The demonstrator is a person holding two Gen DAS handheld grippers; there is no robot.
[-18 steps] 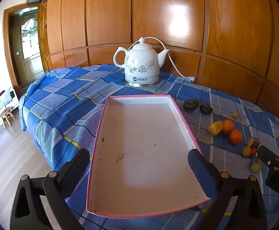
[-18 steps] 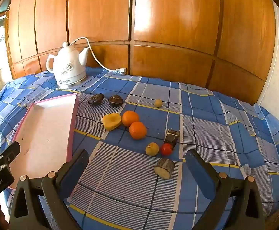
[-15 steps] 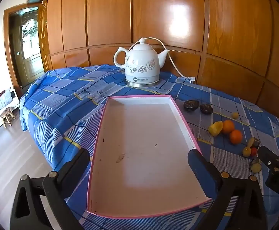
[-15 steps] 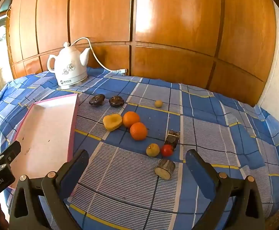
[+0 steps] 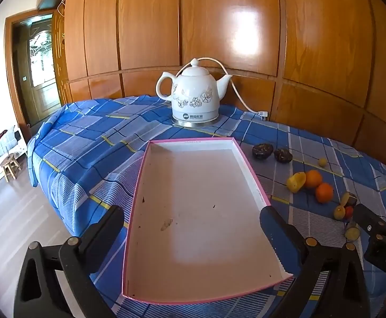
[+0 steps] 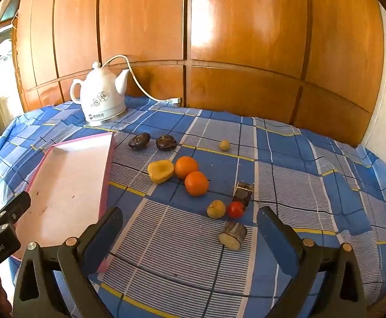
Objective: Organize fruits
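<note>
A pink-rimmed white tray (image 5: 248, 164) lies empty on the blue checked cloth; it also shows in the right wrist view (image 6: 108, 175). Right of it lie two oranges (image 6: 196, 182), a yellow fruit piece (image 6: 161, 170), two dark fruits (image 6: 139, 140), a small yellow ball (image 6: 224, 145), a yellow round fruit (image 6: 216, 209), a red tomato (image 6: 236, 209) and two wood-like stubs (image 6: 232, 235). My left gripper (image 5: 191, 220) is open and empty above the tray's near half. My right gripper (image 6: 189, 224) is open and empty, just short of the fruits.
A white kettle (image 5: 194, 98) with a cord stands at the back against the wooden wall (image 5: 219, 26). The table's left edge drops to the floor, where a small stool (image 5: 9, 164) stands. The wall corner is at far right.
Both grippers have hardly moved; the right wrist view has crept slightly forward. Nothing was taken hold of or let go.
</note>
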